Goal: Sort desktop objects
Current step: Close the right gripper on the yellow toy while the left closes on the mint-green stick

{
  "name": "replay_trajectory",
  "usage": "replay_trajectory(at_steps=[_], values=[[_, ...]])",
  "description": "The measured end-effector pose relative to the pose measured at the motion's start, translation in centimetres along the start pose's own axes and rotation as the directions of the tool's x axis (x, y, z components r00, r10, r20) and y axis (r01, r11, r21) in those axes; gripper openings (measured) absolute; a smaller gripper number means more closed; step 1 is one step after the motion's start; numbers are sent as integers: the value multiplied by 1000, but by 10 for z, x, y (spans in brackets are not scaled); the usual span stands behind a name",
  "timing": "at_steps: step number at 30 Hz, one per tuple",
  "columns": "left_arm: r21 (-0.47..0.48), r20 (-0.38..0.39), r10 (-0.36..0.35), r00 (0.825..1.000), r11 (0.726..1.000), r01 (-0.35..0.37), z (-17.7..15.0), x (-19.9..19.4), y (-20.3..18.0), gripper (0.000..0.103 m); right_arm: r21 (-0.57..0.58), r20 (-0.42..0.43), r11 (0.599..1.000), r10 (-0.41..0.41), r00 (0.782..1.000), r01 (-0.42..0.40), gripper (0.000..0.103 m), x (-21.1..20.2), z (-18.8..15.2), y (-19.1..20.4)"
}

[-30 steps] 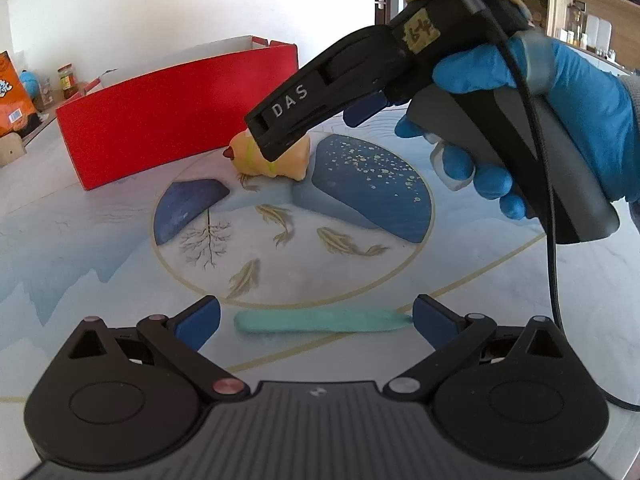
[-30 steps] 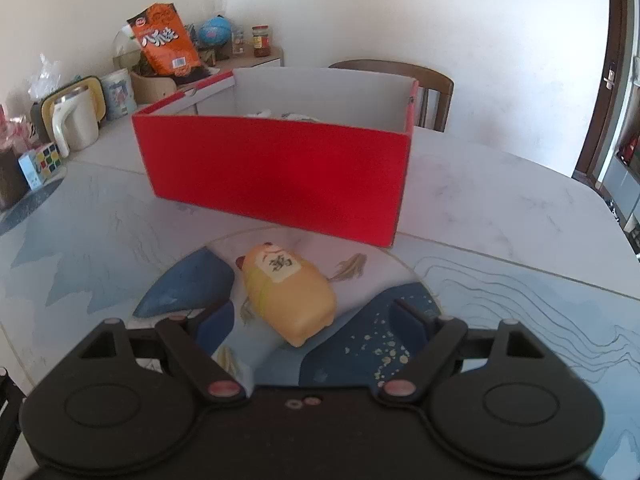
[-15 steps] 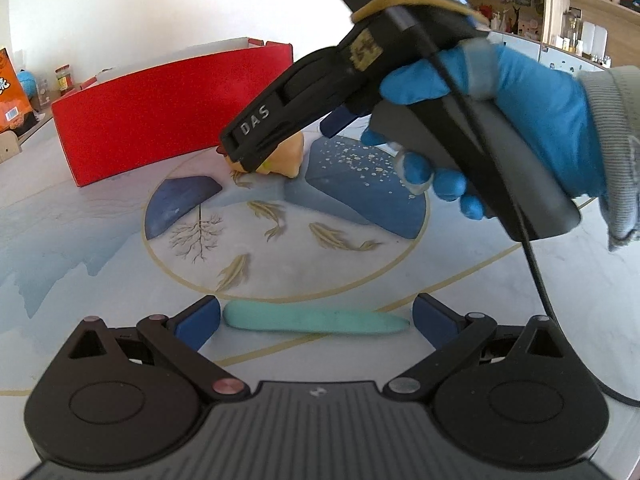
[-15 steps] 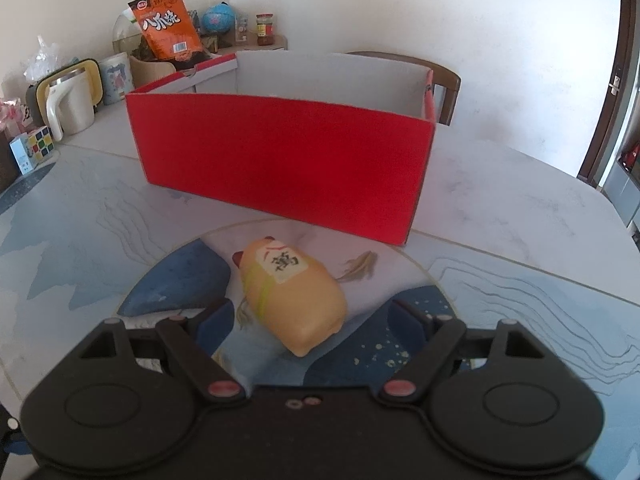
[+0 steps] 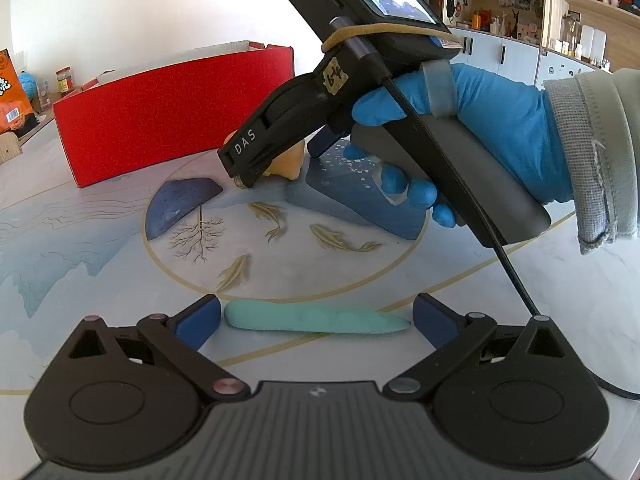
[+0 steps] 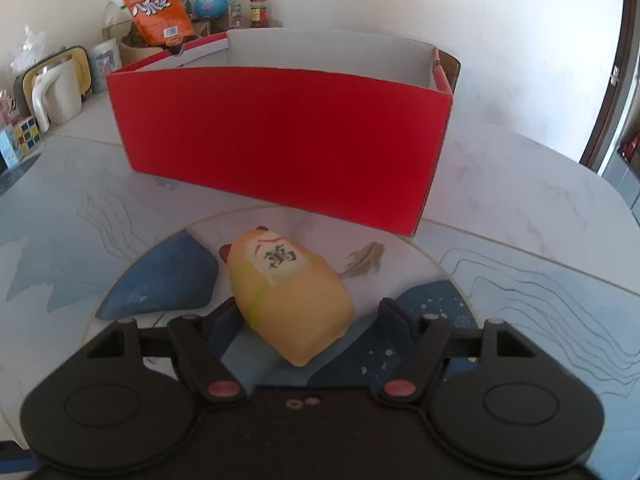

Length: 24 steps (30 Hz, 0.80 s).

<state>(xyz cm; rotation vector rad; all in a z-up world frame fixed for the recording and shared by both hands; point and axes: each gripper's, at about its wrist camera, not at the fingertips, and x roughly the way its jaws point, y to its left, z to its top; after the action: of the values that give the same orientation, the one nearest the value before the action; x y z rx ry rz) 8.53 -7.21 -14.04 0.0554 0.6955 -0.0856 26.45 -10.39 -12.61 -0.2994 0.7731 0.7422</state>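
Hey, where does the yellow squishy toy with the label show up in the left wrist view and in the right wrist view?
Left wrist view: yellow squishy toy sits upper centre, mostly hidden behind the right gripper, whose fingers are closing around it.
Right wrist view: the toy lies lower centre on the table, between the fingers, not yet pressed on both sides.
Shared landmark: the red box stands just behind the toy in both.

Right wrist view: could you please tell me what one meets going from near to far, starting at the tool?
Right tool, its jaws closing around the yellow toy → red box → orange snack bag by the wall.
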Motion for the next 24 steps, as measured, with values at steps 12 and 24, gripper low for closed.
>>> replay_trajectory(at_steps=[12,24], values=[[6,11,-6,1000,1000,6,-1,-2,-6,98,-27,0,1000,9,1000,-9,56,-3,2,8],[4,12,-8,1000,1000,8,0,2,-4,98,39,6,996,-85,996,84,52,-4,1,7]])
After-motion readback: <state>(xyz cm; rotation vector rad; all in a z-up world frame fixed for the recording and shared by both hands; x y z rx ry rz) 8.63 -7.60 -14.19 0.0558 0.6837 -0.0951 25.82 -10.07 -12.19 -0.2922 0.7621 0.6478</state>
